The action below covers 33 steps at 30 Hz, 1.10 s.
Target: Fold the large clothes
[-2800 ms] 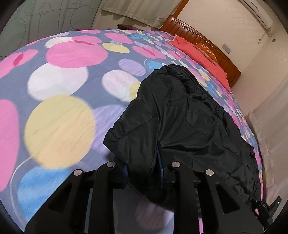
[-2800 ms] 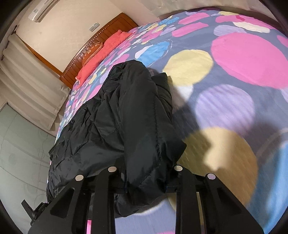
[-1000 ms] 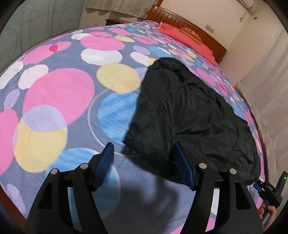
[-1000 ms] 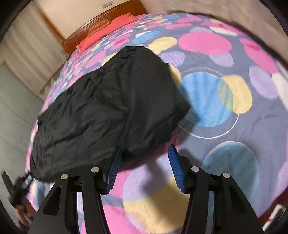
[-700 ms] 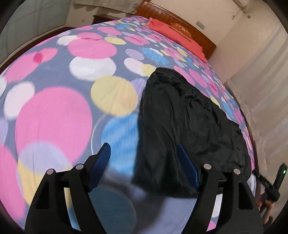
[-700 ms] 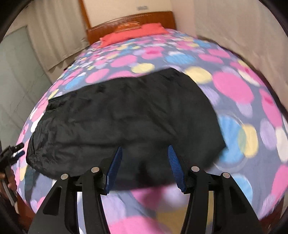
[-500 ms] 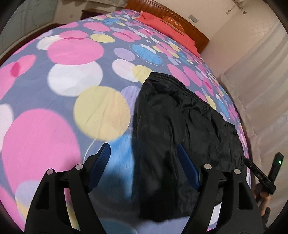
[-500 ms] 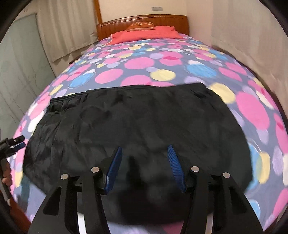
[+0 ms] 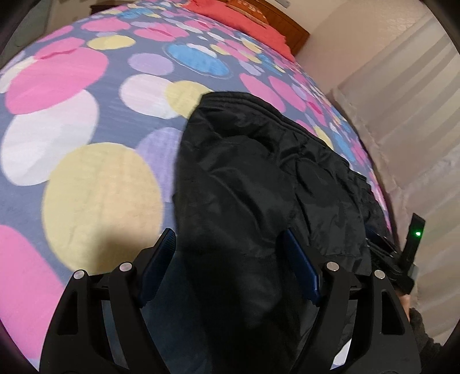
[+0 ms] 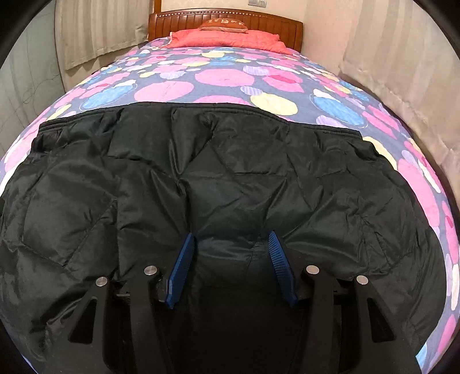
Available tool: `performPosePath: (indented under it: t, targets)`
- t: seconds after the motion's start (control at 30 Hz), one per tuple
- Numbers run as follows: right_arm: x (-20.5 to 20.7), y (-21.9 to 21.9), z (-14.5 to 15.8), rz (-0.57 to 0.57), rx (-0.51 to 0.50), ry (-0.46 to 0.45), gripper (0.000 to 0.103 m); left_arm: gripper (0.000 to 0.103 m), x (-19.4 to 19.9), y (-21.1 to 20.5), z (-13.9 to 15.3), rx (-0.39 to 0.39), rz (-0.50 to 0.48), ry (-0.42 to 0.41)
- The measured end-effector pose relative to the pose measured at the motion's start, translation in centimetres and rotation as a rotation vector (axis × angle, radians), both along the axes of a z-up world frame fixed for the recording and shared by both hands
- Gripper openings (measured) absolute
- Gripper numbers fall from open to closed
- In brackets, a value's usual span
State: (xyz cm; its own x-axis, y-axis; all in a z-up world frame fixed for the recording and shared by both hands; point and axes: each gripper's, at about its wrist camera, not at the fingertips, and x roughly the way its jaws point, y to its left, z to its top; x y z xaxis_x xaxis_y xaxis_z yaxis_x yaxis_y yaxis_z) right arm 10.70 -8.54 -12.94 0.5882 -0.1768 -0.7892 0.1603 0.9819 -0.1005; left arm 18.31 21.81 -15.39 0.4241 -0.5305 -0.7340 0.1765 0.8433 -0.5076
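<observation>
A black puffy jacket lies spread across the bed, its ribbed hem toward the headboard. My right gripper hovers over its near middle, blue pads apart, with fabric below them and nothing pinched. In the left wrist view the jacket runs away to the right, its left edge folded. My left gripper stands wide open over that near left end, the dark fabric under and between the pads without being pressed.
The bedcover with big coloured circles stretches left of the jacket and beyond it. A wooden headboard and red pillows sit at the far end. Curtains hang close along the right side.
Both grippers let go of the jacket folds they held and swung round over the garment. The left jaws have widened. The jacket now lies flat on the cover.
</observation>
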Motion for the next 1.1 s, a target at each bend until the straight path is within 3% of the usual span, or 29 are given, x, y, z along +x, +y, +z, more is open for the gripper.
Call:
performPosePath:
  t: [0.17, 0.3, 0.4, 0.43, 0.47, 0.53, 0.67, 0.83, 1.0, 1.1]
  targets:
    - [-0.1, 0.2, -0.2, -0.001, 0.002, -0.015, 0.054, 0.082, 0.4, -1.5, -0.8, 0.019, -0.070, 0.024]
    - [-0.2, 0.3, -0.3, -0.001, 0.002, -0.025, 0.054, 0.086, 0.8, -1.5, -1.8, -0.014, -0.048, 0.039]
    - [-0.3, 0.3, -0.3, -0.001, -0.001, -0.030, 0.054, 0.085, 0.8, -1.9, -1.9, 0.012, -0.032, 0.040]
    - [-0.4, 0.4, -0.4, -0.001, -0.001, -0.031, 0.054, 0.082, 0.7, -2.3, -1.8, 0.041, -0.030, 0.039]
    - [-0.4, 0.4, -0.4, -0.001, 0.000, -0.029, 0.054, 0.072, 0.7, -2.6, -1.7, 0.055, -0.032, 0.039]
    - [-0.4, 0.3, -0.4, -0.001, 0.000, -0.031, 0.054, 0.061, 0.6, -2.9, -1.8, 0.032, -0.035, 0.065]
    - [-0.6, 0.4, -0.3, -0.002, -0.001, -0.037, 0.054, 0.055, 0.5, -3.1, -1.9, 0.028, -0.009, 0.072]
    - [-0.6, 0.4, -0.2, -0.001, -0.001, -0.041, 0.054, 0.053, 0.1, -3.2, -1.9, 0.033, 0.025, 0.054]
    - [-0.6, 0.4, -0.1, 0.000, 0.001, -0.047, 0.054, 0.066, 0.4, -2.9, -2.1, 0.018, -0.012, 0.066]
    - [-0.5, 0.5, -0.1, 0.000, -0.004, -0.051, 0.054, 0.061, 0.3, -3.2, -2.0, 0.028, 0.003, 0.078]
